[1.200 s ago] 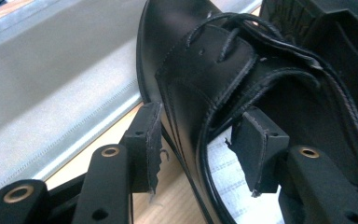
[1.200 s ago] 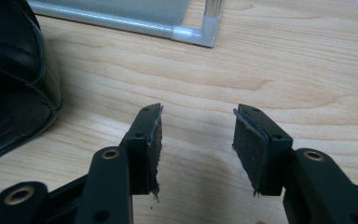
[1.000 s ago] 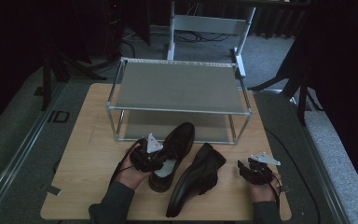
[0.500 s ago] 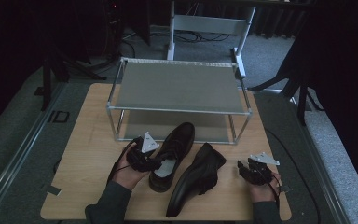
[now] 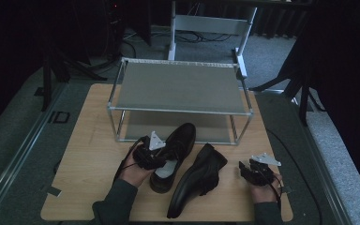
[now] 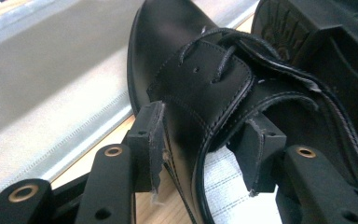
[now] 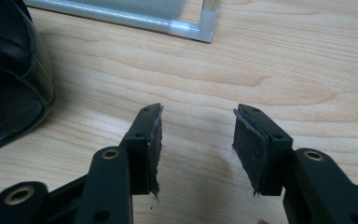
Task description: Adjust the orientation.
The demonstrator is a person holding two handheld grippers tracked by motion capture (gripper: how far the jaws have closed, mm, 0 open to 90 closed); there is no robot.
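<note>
Plywood table (image 5: 89, 154) fills the middle of the high view, and across its upper half stands a two-tier shoe rack of silver tubing with grey mesh shelves (image 5: 178, 89), both tiers bare and facing the person, which suggests it is where the footwear is meant to go. Below the rack, at lower centre, lie two black leather lace-up shoes: one upright shoe (image 5: 173, 154) with its toe aimed at the bottom shelf, and a second shoe tipped on its side (image 5: 197, 180) just to its right, sole turned outward. The left gripper (image 6: 205, 140) sits at the upright shoe's opening, left of centre; in the left gripper view its jaws straddle the side wall by the laces, one pad outside against the leather, the other inside over the pale insole, and they have just been closing on that wall, though a firm pinch is not yet certain. Gripping there would let the shoe be lifted level. The right gripper (image 7: 198, 140) rests at lower right, jaws parked apart over bare wood, holding nothing, likely waiting for the tipped shoe.
</note>
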